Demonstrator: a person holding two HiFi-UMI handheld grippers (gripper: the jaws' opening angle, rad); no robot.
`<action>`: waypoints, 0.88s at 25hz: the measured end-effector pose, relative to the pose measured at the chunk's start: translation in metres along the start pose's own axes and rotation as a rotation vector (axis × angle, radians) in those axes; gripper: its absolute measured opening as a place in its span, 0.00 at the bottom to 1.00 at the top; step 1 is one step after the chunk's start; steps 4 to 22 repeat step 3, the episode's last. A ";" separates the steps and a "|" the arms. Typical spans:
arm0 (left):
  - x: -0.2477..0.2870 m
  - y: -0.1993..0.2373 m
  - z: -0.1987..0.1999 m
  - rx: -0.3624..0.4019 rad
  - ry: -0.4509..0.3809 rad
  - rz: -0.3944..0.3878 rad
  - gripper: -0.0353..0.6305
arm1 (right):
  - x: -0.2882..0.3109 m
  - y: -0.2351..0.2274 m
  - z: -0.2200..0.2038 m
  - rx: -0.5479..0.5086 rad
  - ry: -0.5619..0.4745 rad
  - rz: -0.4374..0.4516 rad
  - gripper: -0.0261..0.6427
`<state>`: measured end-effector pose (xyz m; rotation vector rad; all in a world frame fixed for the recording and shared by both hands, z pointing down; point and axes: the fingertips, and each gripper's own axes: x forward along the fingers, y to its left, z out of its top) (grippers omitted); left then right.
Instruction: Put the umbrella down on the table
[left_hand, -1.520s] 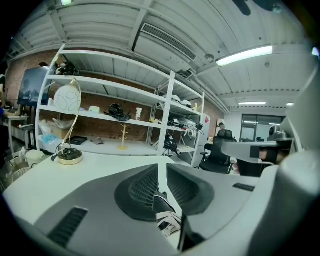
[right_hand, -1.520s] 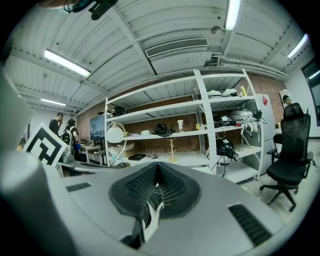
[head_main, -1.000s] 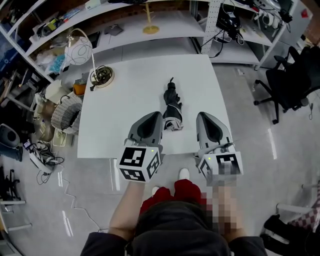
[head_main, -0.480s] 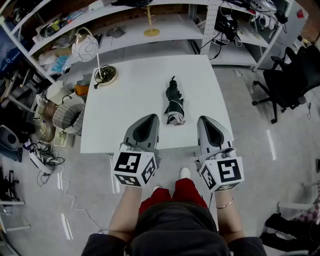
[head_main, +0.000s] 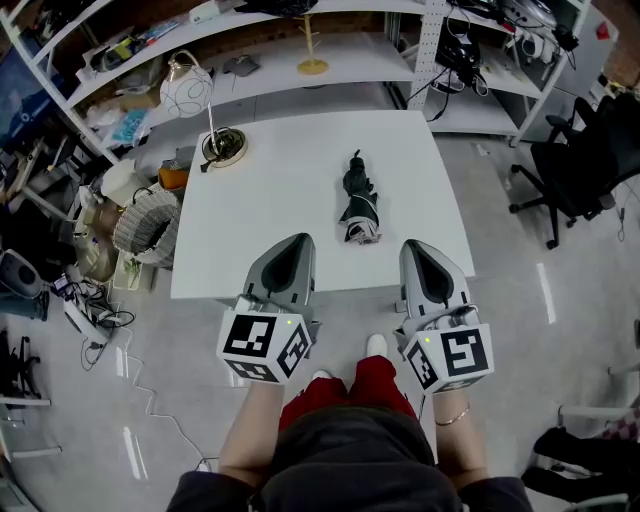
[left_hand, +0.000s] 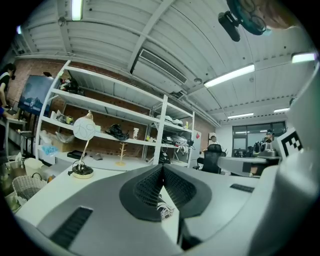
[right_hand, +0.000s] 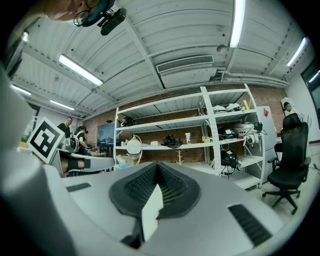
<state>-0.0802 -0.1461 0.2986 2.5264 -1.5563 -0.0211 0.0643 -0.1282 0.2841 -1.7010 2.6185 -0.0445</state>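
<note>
A folded black umbrella (head_main: 359, 197) lies flat on the white table (head_main: 270, 190), right of its middle, with the white-trimmed end toward me. No gripper touches it. My left gripper (head_main: 296, 242) hovers at the table's near edge, shut and with nothing in it. My right gripper (head_main: 416, 248) is level with it, just off the near right corner, also shut and holding nothing. In the left gripper view the pads (left_hand: 150, 187) meet, and a bit of the umbrella (left_hand: 163, 210) shows below them. In the right gripper view the pads (right_hand: 172, 187) are also together.
A desk lamp with a round white shade (head_main: 190, 84) and brass base (head_main: 224, 147) stands at the table's far left corner. A wicker basket (head_main: 145, 226) and clutter sit on the floor to the left. Shelving (head_main: 300, 70) runs behind; a black office chair (head_main: 585, 160) stands right.
Both grippers have drawn back toward me, away from the umbrella, from over the table to its near edge. The umbrella stays lying where it was.
</note>
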 end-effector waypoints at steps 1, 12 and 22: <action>-0.003 0.000 0.001 0.002 -0.004 0.000 0.07 | -0.002 0.002 0.002 0.001 -0.005 -0.001 0.06; -0.010 0.001 0.002 0.005 -0.010 -0.001 0.07 | -0.006 0.005 0.004 0.003 -0.014 -0.004 0.06; -0.010 0.001 0.002 0.005 -0.010 -0.001 0.07 | -0.006 0.005 0.004 0.003 -0.014 -0.004 0.06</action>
